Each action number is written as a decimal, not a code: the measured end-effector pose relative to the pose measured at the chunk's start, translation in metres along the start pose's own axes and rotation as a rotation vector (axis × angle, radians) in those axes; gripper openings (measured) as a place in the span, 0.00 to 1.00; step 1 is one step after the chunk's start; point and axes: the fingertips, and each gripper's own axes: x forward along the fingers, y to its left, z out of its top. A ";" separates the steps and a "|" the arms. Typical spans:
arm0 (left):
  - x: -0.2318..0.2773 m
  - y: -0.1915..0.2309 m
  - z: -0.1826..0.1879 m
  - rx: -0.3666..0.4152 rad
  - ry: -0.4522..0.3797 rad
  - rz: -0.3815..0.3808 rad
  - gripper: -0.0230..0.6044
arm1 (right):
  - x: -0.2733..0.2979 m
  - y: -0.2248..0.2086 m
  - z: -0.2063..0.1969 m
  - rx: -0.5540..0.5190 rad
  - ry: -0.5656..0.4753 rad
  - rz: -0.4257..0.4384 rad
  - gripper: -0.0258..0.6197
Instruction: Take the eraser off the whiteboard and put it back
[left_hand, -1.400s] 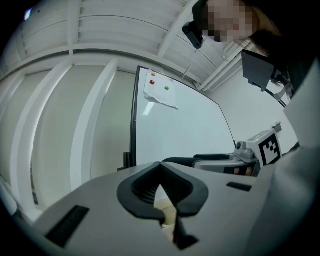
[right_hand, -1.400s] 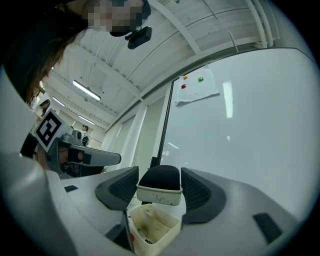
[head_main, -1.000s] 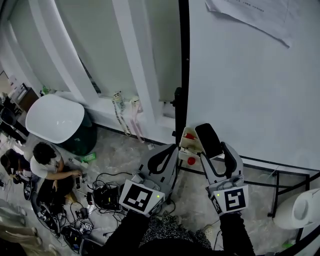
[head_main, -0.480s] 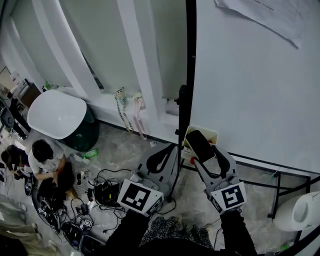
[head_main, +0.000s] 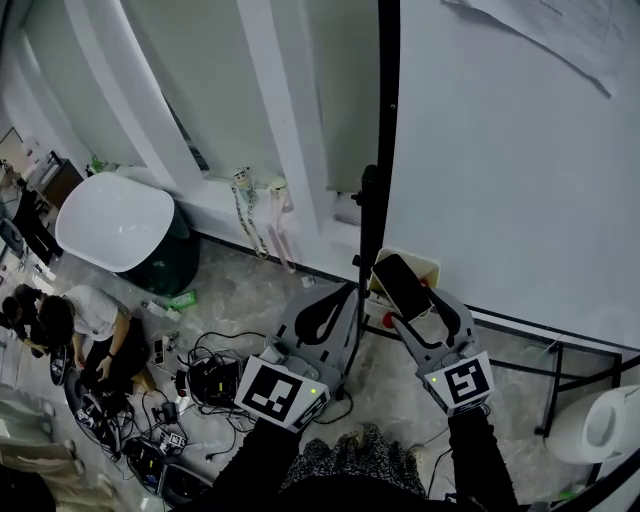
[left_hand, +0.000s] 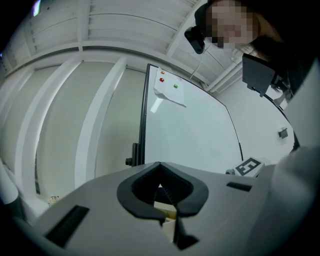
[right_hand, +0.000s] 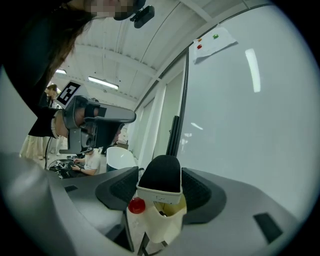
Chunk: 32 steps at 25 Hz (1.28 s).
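The right gripper (head_main: 415, 308) clasps the eraser (head_main: 402, 284) by its long sides. The eraser's long axis runs on past the fingertips, slanting toward the cream tray (head_main: 428, 266) at the whiteboard's (head_main: 500, 180) lower edge, with its black felt face up. The left gripper (head_main: 348, 292) is clenched on nothing, near the board's black frame.

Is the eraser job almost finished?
About halfway. Done: the eraser is off the whiteboard, clamped in the right gripper. Happening now: it is held low at the board's bottom corner, just over the cream tray. Left to do: set it back on the board and let go. The left gripper is shut and empty.
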 end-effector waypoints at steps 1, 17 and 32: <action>0.001 0.000 0.000 -0.001 0.000 0.003 0.04 | 0.001 -0.003 -0.003 -0.002 0.001 -0.008 0.47; 0.015 -0.015 -0.011 -0.001 0.026 -0.042 0.04 | 0.001 -0.020 -0.026 -0.057 0.071 -0.072 0.47; 0.022 -0.022 -0.020 -0.015 0.039 -0.064 0.04 | -0.014 -0.015 -0.019 0.003 0.017 -0.048 0.47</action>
